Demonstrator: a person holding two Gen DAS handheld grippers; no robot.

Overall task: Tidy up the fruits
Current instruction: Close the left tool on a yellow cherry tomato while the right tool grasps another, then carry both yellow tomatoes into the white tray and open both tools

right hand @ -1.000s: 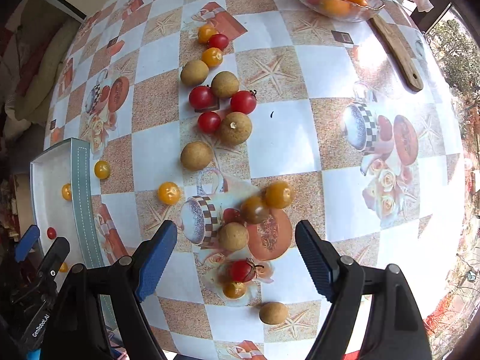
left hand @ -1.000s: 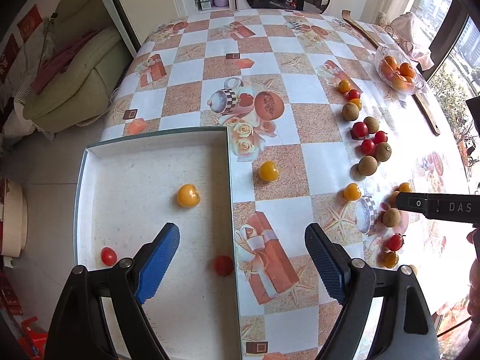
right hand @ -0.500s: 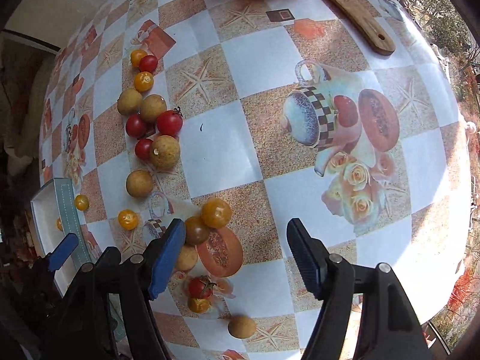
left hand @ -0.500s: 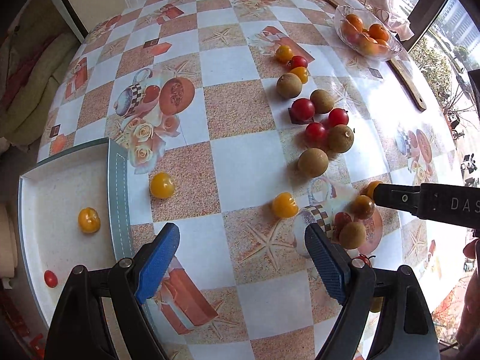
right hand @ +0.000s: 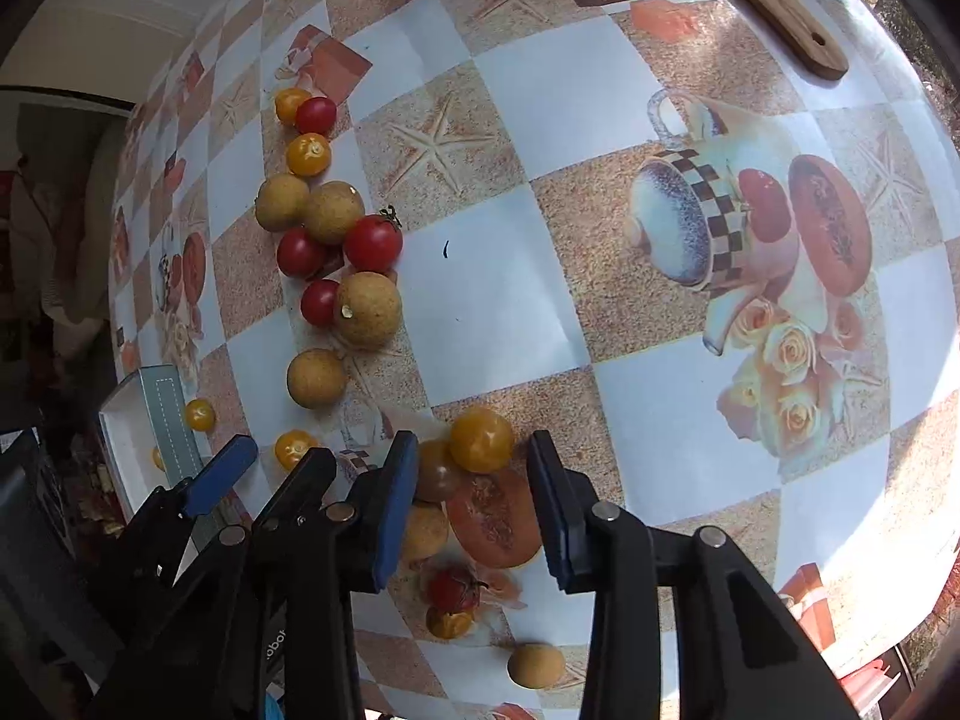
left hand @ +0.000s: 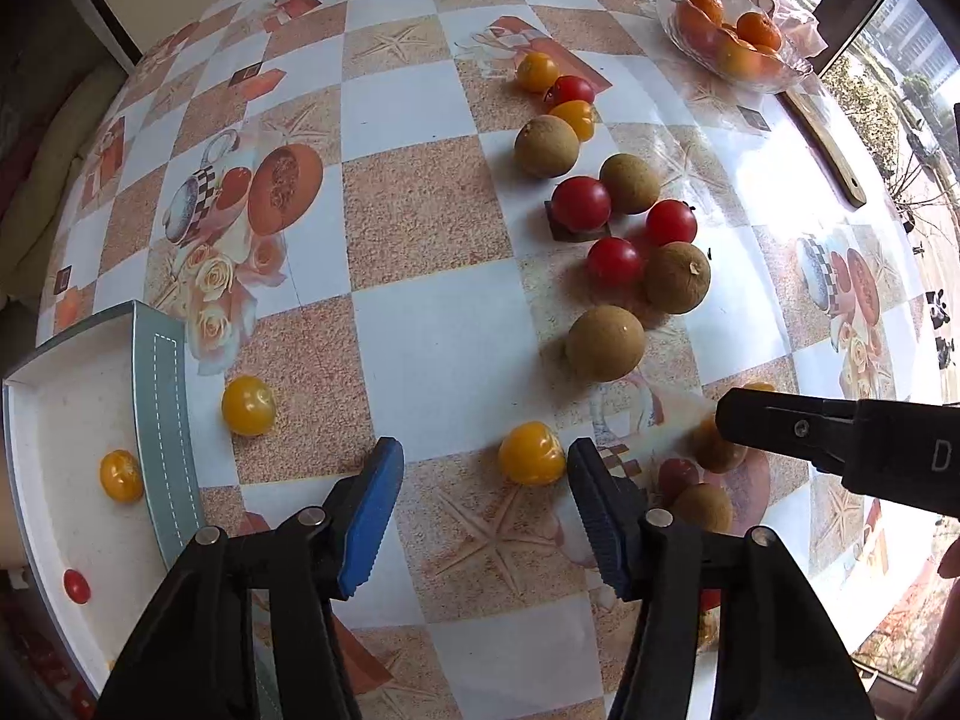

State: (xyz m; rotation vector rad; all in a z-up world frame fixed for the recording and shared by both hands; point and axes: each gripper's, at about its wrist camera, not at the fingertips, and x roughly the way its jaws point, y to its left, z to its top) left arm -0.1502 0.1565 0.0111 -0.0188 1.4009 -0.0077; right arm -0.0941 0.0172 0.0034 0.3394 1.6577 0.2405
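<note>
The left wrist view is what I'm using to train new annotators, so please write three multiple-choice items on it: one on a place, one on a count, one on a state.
1. Where does the yellow tomato nearest the left gripper lie?
A. in the glass bowl
B. on the tablecloth, just ahead of the right finger
C. in the tray

2. How many fruits show inside the tray?
A. two
B. five
C. none

3. How do the left gripper's jaws stand?
A. shut on a tomato
B. shut on nothing
C. open

Answers:
1 B: the yellow tomato sits on the tablecloth by the left gripper.
2 A: the tray holds one yellow and one red fruit.
3 C: tablecloth shows between the fingers.
</note>
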